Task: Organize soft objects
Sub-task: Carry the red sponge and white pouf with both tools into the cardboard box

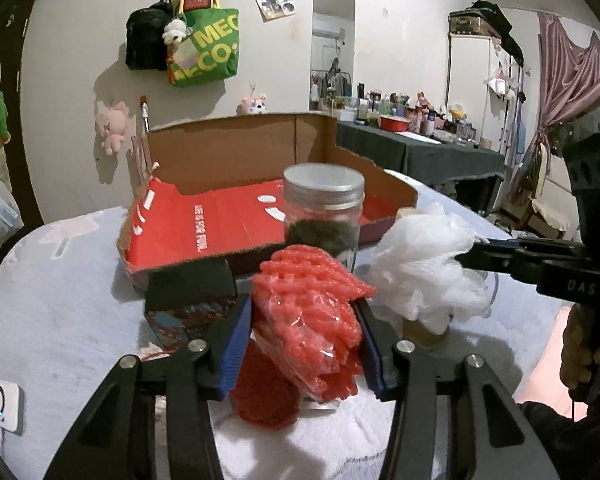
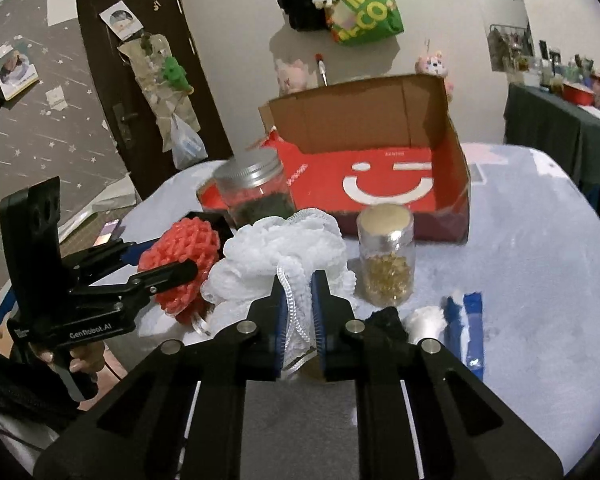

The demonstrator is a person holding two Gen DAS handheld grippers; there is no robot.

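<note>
My left gripper (image 1: 304,316) is shut on a red foam net in clear plastic (image 1: 308,312), held above the table; it also shows in the right wrist view (image 2: 180,268), with the left gripper (image 2: 180,260) around it. My right gripper (image 2: 298,308) is shut on a white mesh bath pouf (image 2: 284,252), gripping its cord. In the left wrist view the pouf (image 1: 428,264) hangs from the right gripper (image 1: 470,258) at the right. An open cardboard box with a red inside (image 2: 380,184) stands behind both; it also shows in the left wrist view (image 1: 220,216).
A metal-lidded glass jar with dark contents (image 2: 256,192) and a smaller jar of yellow beads (image 2: 386,256) stand in front of the box. A red yarn ball (image 1: 264,396) lies under my left gripper. A black soft lump (image 2: 388,320), a white puff (image 2: 424,320) and a blue-white packet (image 2: 466,328) lie at the right.
</note>
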